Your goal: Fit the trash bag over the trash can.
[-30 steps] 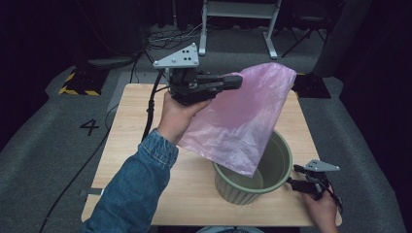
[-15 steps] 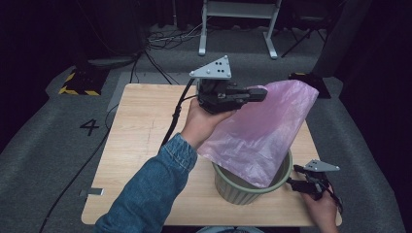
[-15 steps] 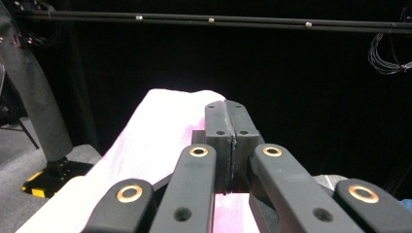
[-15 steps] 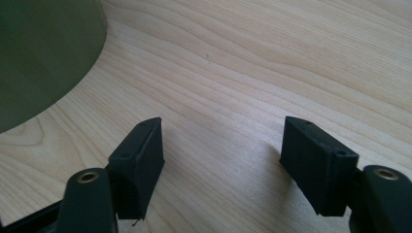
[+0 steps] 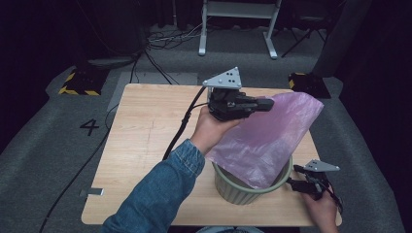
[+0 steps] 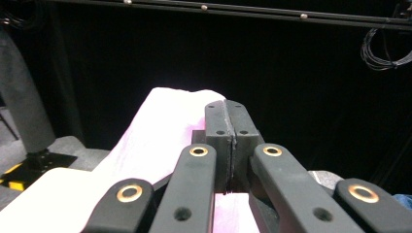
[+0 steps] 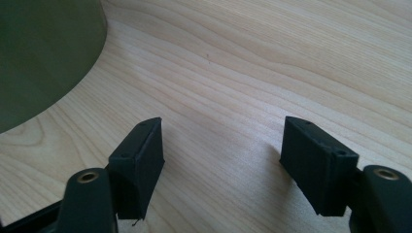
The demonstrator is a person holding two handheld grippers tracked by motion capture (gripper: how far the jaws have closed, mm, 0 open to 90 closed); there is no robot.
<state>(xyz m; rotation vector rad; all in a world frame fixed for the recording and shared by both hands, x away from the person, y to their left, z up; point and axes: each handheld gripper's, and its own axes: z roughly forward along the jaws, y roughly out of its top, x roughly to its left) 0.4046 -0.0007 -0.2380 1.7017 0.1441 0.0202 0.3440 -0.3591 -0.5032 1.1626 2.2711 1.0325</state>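
A pink plastic bag (image 5: 265, 138) hangs over a green bin (image 5: 241, 191) near the table's front right, its lower end inside the bin. My left gripper (image 5: 269, 104) holds the bag's upper edge, raised above the table, shut on it; in the left gripper view the jaws are pressed together on the pink bag (image 6: 160, 131), fingertips (image 6: 216, 126) touching. My right gripper (image 5: 291, 184) rests low on the table just right of the bin, open with nothing between its fingers (image 7: 138, 160). The bin's wall (image 7: 43, 53) stands to its left.
The wooden table (image 5: 145, 131) has bare room at the left and back. A black cable (image 5: 182, 126) trails from the left gripper across the table. A metal stand (image 5: 238, 24) and floor cables lie beyond the far edge.
My left gripper has carried the bag rightward and lower over the bin, so more of the bag sits inside it. The right gripper has stayed put.
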